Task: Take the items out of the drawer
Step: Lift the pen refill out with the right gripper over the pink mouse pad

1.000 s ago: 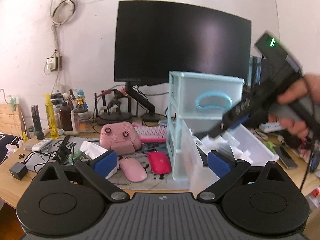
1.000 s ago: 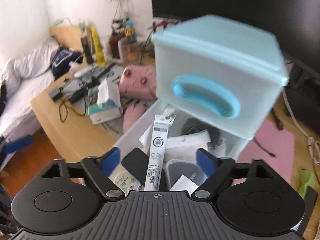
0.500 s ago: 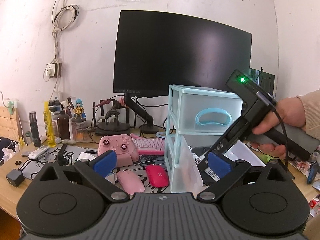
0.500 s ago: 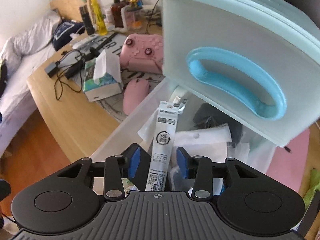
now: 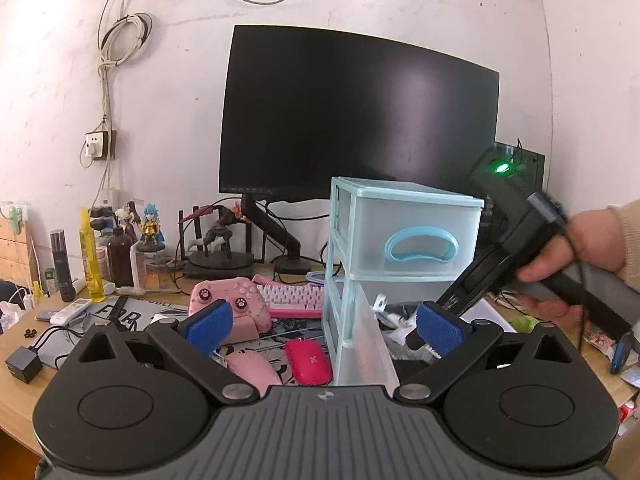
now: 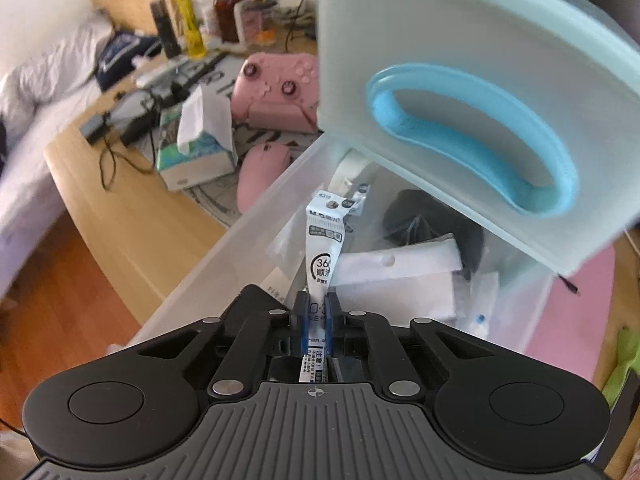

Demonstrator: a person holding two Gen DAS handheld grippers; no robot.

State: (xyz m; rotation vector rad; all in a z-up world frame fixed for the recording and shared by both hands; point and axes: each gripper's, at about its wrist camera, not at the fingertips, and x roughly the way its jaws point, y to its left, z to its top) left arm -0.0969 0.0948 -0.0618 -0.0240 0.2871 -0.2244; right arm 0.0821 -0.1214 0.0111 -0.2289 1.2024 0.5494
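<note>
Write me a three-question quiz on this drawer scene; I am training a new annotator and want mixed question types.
1. True or false: the right gripper is shut on the white refill packet.
2. Multiple choice: the left gripper is A) shut on the pink mouse, B) open and holding nothing, C) shut on the drawer handle.
3. Fill in: the open drawer sits directly below the closed drawer with the ____ handle.

Key
1. True; the packet is pinched between the pads.
2. B; its blue pads stand wide apart in front of the drawer unit.
3. Blue.
</note>
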